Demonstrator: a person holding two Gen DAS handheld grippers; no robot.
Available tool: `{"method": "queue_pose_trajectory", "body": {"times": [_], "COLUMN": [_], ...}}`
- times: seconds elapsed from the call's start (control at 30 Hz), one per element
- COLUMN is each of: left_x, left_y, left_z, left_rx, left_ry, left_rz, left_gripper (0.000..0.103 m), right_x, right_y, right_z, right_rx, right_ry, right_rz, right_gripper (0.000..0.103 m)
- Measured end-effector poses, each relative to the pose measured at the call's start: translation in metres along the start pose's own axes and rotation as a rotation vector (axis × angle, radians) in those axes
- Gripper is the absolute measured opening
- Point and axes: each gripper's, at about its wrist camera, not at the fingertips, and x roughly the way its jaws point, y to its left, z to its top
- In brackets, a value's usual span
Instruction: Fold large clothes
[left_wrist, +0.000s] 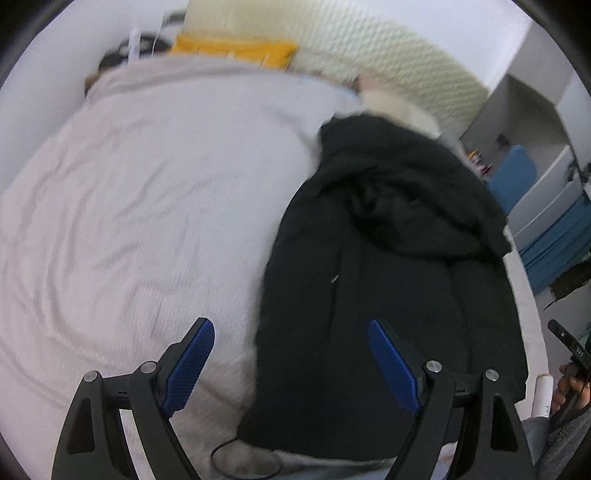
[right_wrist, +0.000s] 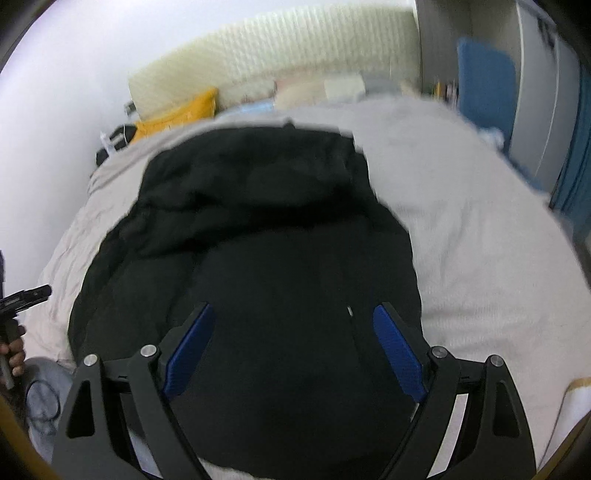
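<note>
We have both tongs wide and empty: left gripper (left_wrist: 291, 363) at the near bed (left_wrist: 110, 221) edge, right gripper (right_wrist: 291, 347) over the black coat (right_wrist: 258, 240). Coat lies mid-bed, sleeves apparently tucked in, hood bunched toward the headboard (right_wrist: 277, 44); cross folds remain.

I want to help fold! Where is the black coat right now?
The black coat lies on the pale bed cover, mid-frame in the right wrist view and right of centre in the left wrist view, below the yellow pillow.
</note>
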Motion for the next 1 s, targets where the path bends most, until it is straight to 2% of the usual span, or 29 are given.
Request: {"method": "queue_pose_trajectory", "body": {"times": [0.1,0.17,0.27,0.4,0.57,0.67,0.73,0.9,1.0], "left_x": [0.023,0.035,0.049,0.073,0.097,0.108,0.116,0.126,0.124], "left_y": [0.014,0.021,0.027,0.028,0.029,0.027,0.025,0.014,0.005], "left_z": [-0.002,-0.001,0.002,0.007,0.005,0.003,0.001,-0.003,-0.005], "left_rx": [-0.058,-0.101,-0.15,-0.172,-0.228,-0.246,-0.261,-0.264,-0.236], "left_ry": [0.124,0.187,0.228,0.309,0.375,0.406,0.434,0.445,0.436], "left_rz": [-0.052,-0.089,-0.109,-0.145,-0.173,-0.181,-0.19,-0.272,-0.337], "left_gripper": [0.085,0.085,0.085,0.085,0.085,0.085,0.085,0.085,0.085], "right_x": [0.005,0.012,0.032,0.059,0.09,0.105,0.106,0.094,0.086], "right_y": [-0.033,-0.062,-0.092,-0.11,-0.121,-0.113,-0.099,-0.066,-0.059], "right_z": [-0.004,-0.009,-0.014,-0.023,-0.039,-0.039,-0.035,-0.021,-0.018], "right_rx": [0.087,0.206,0.309,0.368,0.488,0.458,0.402,0.283,0.276], "right_ry": [0.063,0.115,0.186,0.255,0.327,0.385,0.392,0.33,0.289], "right_rz": [-0.001,0.055,0.097,0.059,0.185,0.196,0.234,0.38,0.486], "right_gripper": [0.088,0.089,0.09,0.09,0.09,0.091,0.091,0.093,0.093]}}
